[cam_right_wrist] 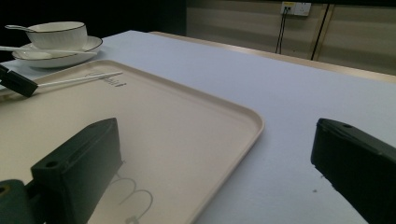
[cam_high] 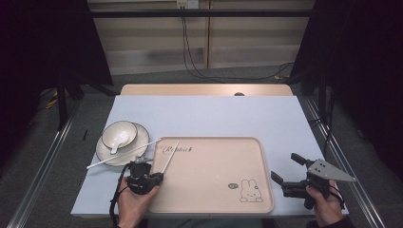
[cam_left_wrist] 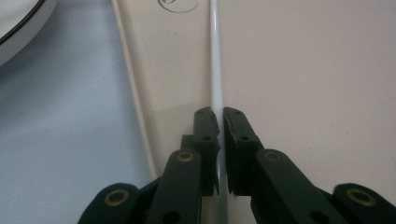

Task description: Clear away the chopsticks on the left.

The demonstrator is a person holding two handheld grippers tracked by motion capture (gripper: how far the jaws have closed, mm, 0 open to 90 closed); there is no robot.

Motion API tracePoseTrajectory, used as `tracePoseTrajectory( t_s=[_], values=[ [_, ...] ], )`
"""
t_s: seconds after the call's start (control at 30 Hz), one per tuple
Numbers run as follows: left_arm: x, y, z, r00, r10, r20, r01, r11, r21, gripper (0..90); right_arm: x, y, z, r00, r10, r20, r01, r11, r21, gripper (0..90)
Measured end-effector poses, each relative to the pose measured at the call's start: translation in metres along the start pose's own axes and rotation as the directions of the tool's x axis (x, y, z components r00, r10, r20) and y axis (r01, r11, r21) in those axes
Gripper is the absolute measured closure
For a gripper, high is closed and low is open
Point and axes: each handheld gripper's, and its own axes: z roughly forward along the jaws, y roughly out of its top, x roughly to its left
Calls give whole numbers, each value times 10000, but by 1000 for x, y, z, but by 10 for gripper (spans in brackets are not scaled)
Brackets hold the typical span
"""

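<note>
White and slim, the chopstick (cam_left_wrist: 215, 60) sits clamped between the left tool's (cam_high: 153, 175) jaws, and the left gripper view has those black pads pinched tight on it. It runs out over the beige tray's (cam_high: 214, 206) left part, tip up by the printed lettering (cam_high: 178, 150), angled toward the table's far edge. Whether that tip touches the tray surface is hard to tell from here. The tray itself lies on the pale blue table (cam_high: 214, 114) toward the near edge, with a small rabbit drawing (cam_high: 251, 191) in its near right corner. Just beside the tray, toward the table's left edge, a second chopstick (cam_high: 121, 155) rests across the rim of a white plate (cam_high: 103, 154), and that plate carries a bowl (cam_high: 119, 132) with a spoon (cam_high: 119, 141) in it. Over at the near right corner, the right tool (cam_high: 286, 167) is held just off the tray's right rim, jaws spread wide, nothing between them, pointing left over the table.
</note>
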Motion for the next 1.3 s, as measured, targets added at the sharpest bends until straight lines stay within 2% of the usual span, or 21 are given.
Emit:
tracePoseTrajectory(
  t_s=[0.03, 0.07, 0.2, 0.23, 0.43, 0.6, 0.7, 0.77, 0.83, 0.87, 0.9, 0.93, 0.97, 1.03, 1.1, 1.13, 1.17, 1.2, 1.23, 1.27, 1.3],
  values=[
    [0, 0, 0, 10000, 40, -25, -40, 10000, 0, 842, 0, 0, 0, 10000, 0, 0, 0, 10000, 0, 12],
    [-1, 0, 1, 9999, -128, 0, 128, 9999, -58, 840, 0, 0, 0, 10000, -10, -12, 10, 10000, 14, 12],
    [1, 0, 0, 9999, -112, 100, 113, 9999, -19, 828, 0, 0, 0, 10000, 11, 4, -11, 10000, 16, 12],
    [2, 0, 0, 9993, -219, 312, 220, 9998, -27, 810, 0, 0, 0, 10000, 1, -7, -1, 10000, 8, 12],
    [6, 1, 0, 9986, -213, 494, 213, 9998, -2, 779, 0, 0, -1, 10000, 13, -30, -13, 10000, 26, 12],
    [13, 3, -6, 9947, -229, 1000, 273, 9987, -426, 692, 0, 0, 0, 10000, 4, -74, -4, 10000, -2, 12],
    [16, 4, -12, 9915, 111, 1293, -2, 9965, -840, 614, 1, 0, -1, 9999, 29, -110, -29, 10000, -6, 12],
    [16, 4, -14, 9916, 258, 1263, -133, 9950, -992, 535, 1, 0, 0, 9999, 34, -105, -34, 10000, -7, 12],
    [18, 3, -19, 9889, 612, 1351, -438, 9908, -1279, 463, 1, 1, -1, 9999, 57, -109, -57, 10000, -9, 12],
    [20, 3, -23, 9867, 857, 1384, -639, 9858, -1551, 431, 1, 0, -1, 9999, 41, -92, -41, 10000, -20, 12],
    [20, 3, -23, 9867, 857, 1384, -639, 9858, -1551, 402, 1, 0, -1, 9999, 41, -92, -41, 10000, -20, 12],
    [24, 2, -29, 9833, 1210, 1363, -949, 9784, -1836, 366, 0, 0, -1, 10000, 30, -90, -30, 10000, -36, 12],
    [24, 2, -29, 9833, 1210, 1363, -949, 9784, -1836, 340, 0, 0, -1, 10000, 30, -90, -30, 10000, -36, 12],
    [31, 0, -37, 9764, 1599, 1451, -1237, 9650, -2312, 288, 0, 1, -1, 9999, 29, -100, -29, 10000, -40, 12],
    [36, -1, -42, 9738, 1826, 1358, -1431, 9553, -2587, 255, 1, 1, -1, 9999, 47, -115, -47, 10000, -37, 12],
    [39, -1, -45, 9694, 1975, 1457, -1543, 9521, -2639, 232, 1, 1, -1, 9999, 43, -114, -43, 10000, -43, 12],
    [39, -1, -45, 9694, 1975, 1457, -1543, 9521, -2639, 224, 1, 1, -1, 9999, 43, -114, -43, 10000, -43, 12],
    [43, -2, -49, 9677, 2079, 1425, -1621, 9464, -2795, 206, 1, 1, -1, 9999, 26, -130, -27, 10000, -46, 12],
    [48, -2, -54, 9608, 2316, 1524, -1801, 9393, -2919, 183, 1, 1, -1, 9999, 22, -128, -22, 10000, -46, 12],
    [51, -2, -56, 9571, 2518, 1433, -1995, 9315, -3040, 172, 1, 1, 0, 9999, 18, -100, -19, 10000, -53, 12],
    [51, -2, -56, 9571, 2518, 1433, -1995, 9315, -3040, 146, 1, 1, 0, 9999, 18, -100, -19, 10000, -53, 12]
  ],
)
